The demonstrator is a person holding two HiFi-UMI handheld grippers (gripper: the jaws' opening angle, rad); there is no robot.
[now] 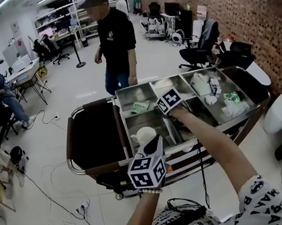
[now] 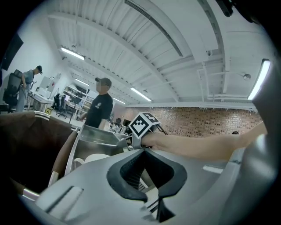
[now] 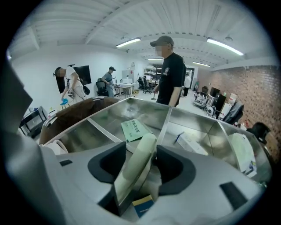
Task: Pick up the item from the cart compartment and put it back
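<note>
A steel cart (image 1: 123, 121) with several compartments stands in front of me. My right gripper (image 1: 168, 113) reaches down into a middle compartment. In the right gripper view its jaws (image 3: 141, 160) are shut on a pale green flat pack (image 3: 137, 163), which stands tilted between the pads. A small blue and yellow box (image 3: 142, 205) lies below the pack. My left gripper (image 1: 154, 145) hovers at the cart's near edge, over the white mug (image 1: 143, 135). Its pads (image 2: 131, 173) meet with nothing between them. The right gripper's marker cube (image 2: 142, 124) shows ahead of them.
A green paper packet (image 3: 134, 129) and a white box (image 3: 189, 143) lie in the far compartments; white bags (image 1: 203, 84) fill the right ones. A person (image 1: 113, 39) stands just behind the cart. The cart's left bay (image 1: 94, 135) is brown. Office chairs (image 1: 201, 41) and cables (image 1: 50, 176) surround it.
</note>
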